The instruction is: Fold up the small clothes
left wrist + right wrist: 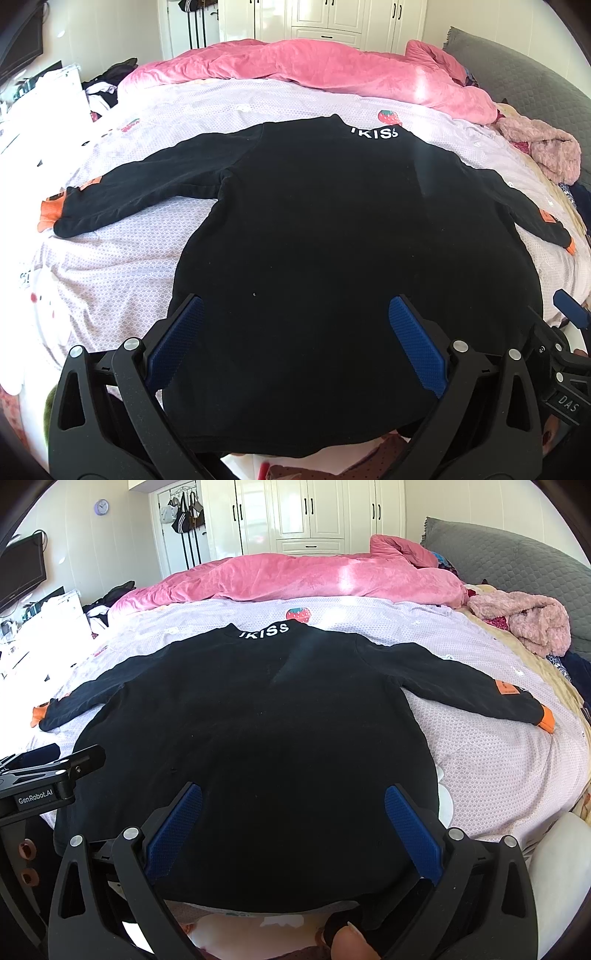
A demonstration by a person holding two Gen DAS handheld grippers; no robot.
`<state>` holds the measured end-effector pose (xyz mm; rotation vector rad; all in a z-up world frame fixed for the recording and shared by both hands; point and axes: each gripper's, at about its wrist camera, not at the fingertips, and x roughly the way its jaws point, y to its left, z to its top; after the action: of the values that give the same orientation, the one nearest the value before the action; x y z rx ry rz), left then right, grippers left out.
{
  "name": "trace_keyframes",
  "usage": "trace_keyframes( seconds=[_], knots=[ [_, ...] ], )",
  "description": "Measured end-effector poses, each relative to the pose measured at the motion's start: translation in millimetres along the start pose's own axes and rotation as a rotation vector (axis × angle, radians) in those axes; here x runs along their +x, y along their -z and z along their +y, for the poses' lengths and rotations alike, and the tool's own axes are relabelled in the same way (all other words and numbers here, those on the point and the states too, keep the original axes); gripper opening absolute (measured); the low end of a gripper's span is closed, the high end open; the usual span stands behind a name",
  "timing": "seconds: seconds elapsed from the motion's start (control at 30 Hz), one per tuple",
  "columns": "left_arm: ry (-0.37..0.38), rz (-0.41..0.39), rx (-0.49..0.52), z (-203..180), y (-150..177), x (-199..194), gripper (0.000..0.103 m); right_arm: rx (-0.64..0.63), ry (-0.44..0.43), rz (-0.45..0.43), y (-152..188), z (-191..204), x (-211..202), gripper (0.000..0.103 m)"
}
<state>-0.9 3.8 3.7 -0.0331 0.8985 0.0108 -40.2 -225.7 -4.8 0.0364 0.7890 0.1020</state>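
Bedroom, bed with lilac sheet. Black sweatshirt lies flat, back up, sleeves spread. Left tongs and right tongs both spread above hem, empty. Judged soft, light, limp; grip at sleeve cuff or shoulder seam.

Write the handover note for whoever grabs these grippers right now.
Left gripper: open, holding nothing, over the hem.
Right gripper: open, holding nothing, also at the hem.
Black sweatshirt: spread flat on the bed sheet, collar toward the pink duvet, both sleeves out to the sides.
Done: laid out flat.
Left: all folds; probably sleeves in first, then hem up.
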Motion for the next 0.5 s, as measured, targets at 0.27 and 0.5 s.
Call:
trace_keyframes(
  seconds=[0.27, 0.5],
  knots=[
    [0.001, 0.000, 0.000, -0.2, -0.5, 0.3, 0.094, -0.001, 0.001, 0.000, 0.4, 1.0, 0.2, 0.099],
    [0.003, -0.004, 0.001, -1.0, -0.4, -0.5, 0.094, 0.001, 0.001, -0.001, 0.5, 1.0, 0.1, 0.099]
  ],
)
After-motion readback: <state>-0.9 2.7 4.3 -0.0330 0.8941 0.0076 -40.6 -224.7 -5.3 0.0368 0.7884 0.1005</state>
